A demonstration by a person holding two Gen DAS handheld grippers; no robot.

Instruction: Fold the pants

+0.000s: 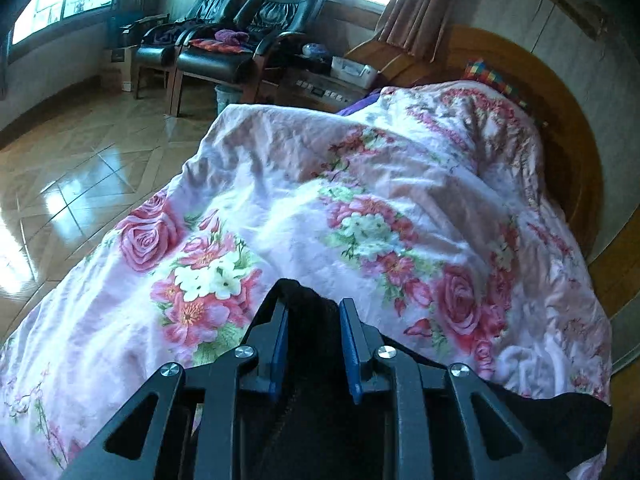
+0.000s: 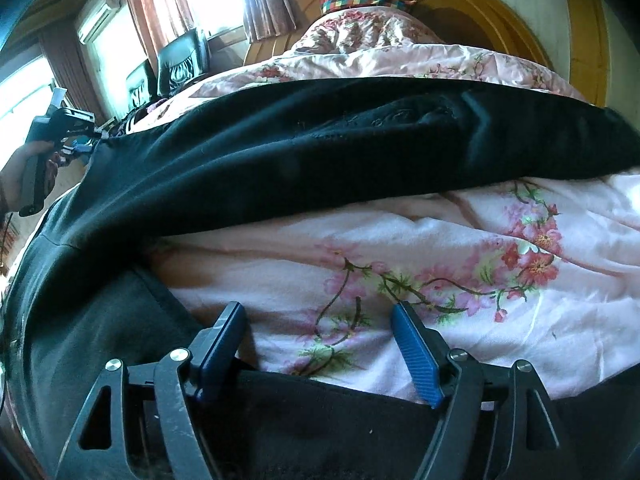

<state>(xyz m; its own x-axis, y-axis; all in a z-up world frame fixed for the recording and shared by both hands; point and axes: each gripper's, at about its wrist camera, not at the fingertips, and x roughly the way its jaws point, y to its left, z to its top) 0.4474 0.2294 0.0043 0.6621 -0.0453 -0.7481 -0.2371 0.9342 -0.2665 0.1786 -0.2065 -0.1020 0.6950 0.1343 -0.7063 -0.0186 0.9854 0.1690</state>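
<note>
Between the blue pads of the left gripper (image 1: 313, 312) sits a bunched fold of the black pants (image 1: 308, 360), and the pads are clamped on it; dark cloth fills the gap down to the gripper's base and trails off to its right. Just beyond its fingertips lies the floral quilt (image 1: 360, 208), pink with roses, and past that, at the far end, the wooden headboard (image 1: 568, 128). Off to the far left of this gripper stand two black armchairs (image 1: 224, 40) on a shiny tiled floor (image 1: 80, 168).

The right gripper (image 2: 318, 322) has its jaws wide apart over bare quilt (image 2: 400, 240), with nothing between the pads. An edge of the pants (image 2: 320, 152) lies right beneath its base, and more dark cloth runs along its left side. Farther ahead, a broad band of the pants stretches across the bed from side to side. At that band's far left end, a hand (image 2: 18, 178) holds the other gripper at the cloth's corner
</note>
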